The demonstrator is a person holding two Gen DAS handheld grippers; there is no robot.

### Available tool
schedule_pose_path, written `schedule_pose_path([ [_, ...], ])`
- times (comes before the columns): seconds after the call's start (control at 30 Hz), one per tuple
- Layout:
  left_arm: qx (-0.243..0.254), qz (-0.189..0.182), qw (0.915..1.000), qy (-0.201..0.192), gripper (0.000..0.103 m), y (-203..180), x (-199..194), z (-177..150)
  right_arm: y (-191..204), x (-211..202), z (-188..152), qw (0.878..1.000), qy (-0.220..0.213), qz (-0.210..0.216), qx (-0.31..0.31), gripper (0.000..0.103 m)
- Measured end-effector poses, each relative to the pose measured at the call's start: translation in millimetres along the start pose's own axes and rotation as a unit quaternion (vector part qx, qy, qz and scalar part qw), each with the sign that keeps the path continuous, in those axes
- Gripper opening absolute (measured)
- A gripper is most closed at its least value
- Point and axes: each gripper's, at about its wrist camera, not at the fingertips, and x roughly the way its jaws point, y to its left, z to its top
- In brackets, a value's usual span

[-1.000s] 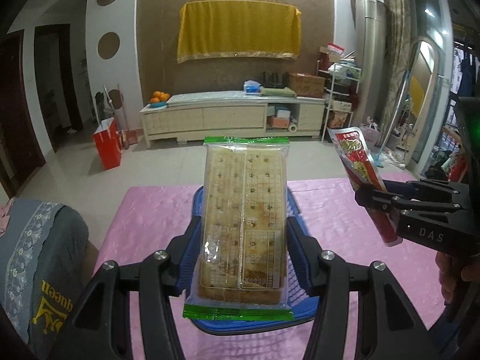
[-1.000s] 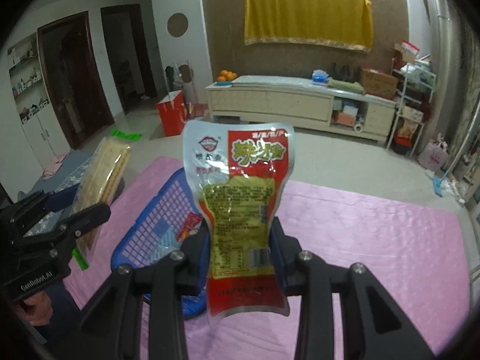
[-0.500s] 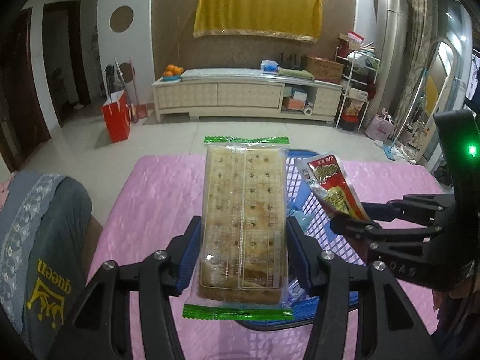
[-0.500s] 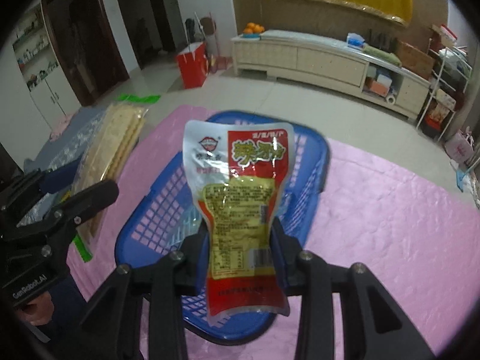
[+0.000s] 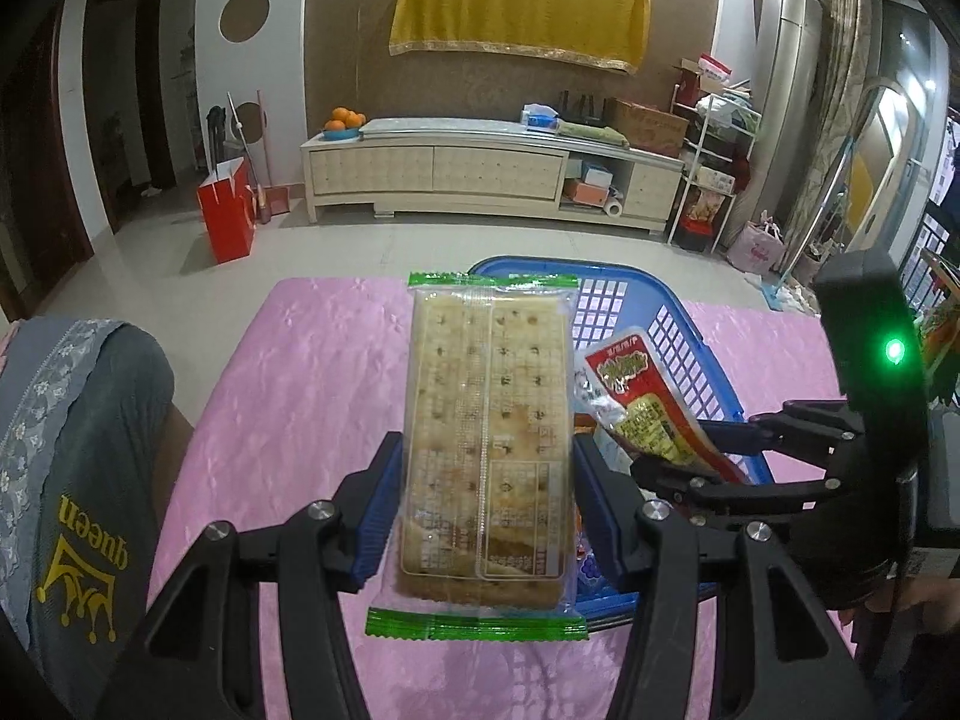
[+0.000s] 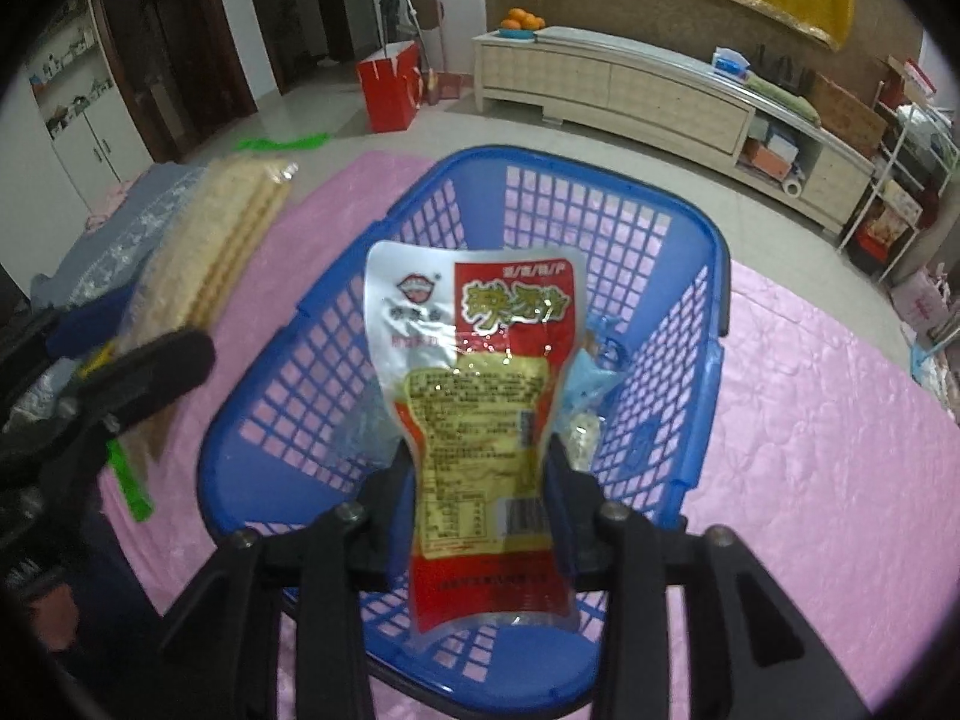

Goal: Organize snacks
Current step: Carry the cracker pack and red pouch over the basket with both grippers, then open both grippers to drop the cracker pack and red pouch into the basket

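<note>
Pink quilted cloth [image 5: 288, 396] is covering the table, and at the far left of the left wrist view a person's grey sleeve [image 5: 78, 450] with lace trim and a yellow crown print is resting at the table's edge. Next over, the left gripper [image 5: 486, 504] is pinching a clear pack of crackers [image 5: 487, 438] with green sealed ends; its blue-padded jaws are pressing on both long sides of the pack, which is standing upright just above the near rim of a blue plastic basket [image 5: 678, 324]. The basket is sitting on the cloth, mostly behind and to the right of the crackers. Further right, the right gripper [image 5: 690, 456] is reaching in from the side over the basket, with a red and silver snack pouch [image 5: 648, 402] tilted between its fingers.

In the right wrist view, the crackers [image 6: 210, 258] are showing edge-on at the left, with the left gripper [image 6: 120, 378] blurred just beside the basket's left wall. At centre, the basket [image 6: 660, 252] is lying open below, and a few pale wrapped items are sitting on its lattice floor. The pouch [image 6: 480, 408] is hanging upright over the basket's inside, between the jaws of the right gripper [image 6: 480, 480]. Those jaws have just been widening, yet their inner faces are sitting right against the pouch's lower edges, so I cannot tell whether they are pressing on it.
</note>
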Motion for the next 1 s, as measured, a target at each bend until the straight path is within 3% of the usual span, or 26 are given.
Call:
schedule_pose_path([
  [0.23,0.0,-0.004,1.0,-0.001,0.053,0,-5,2,-1,-4,-11,1.0,0.022,-0.007,-0.009,0.074],
  [0.6,0.016,-0.02,0.9996,0.005,0.053,-9,2,9,-25,-41,-11,0.999,-0.019,-0.017,0.024,0.082],
  [1.0,0.043,-0.041,0.9976,0.035,0.053,-37,45,28,-74,-32,-3,0.997,-0.034,-0.036,0.064,0.087],
])
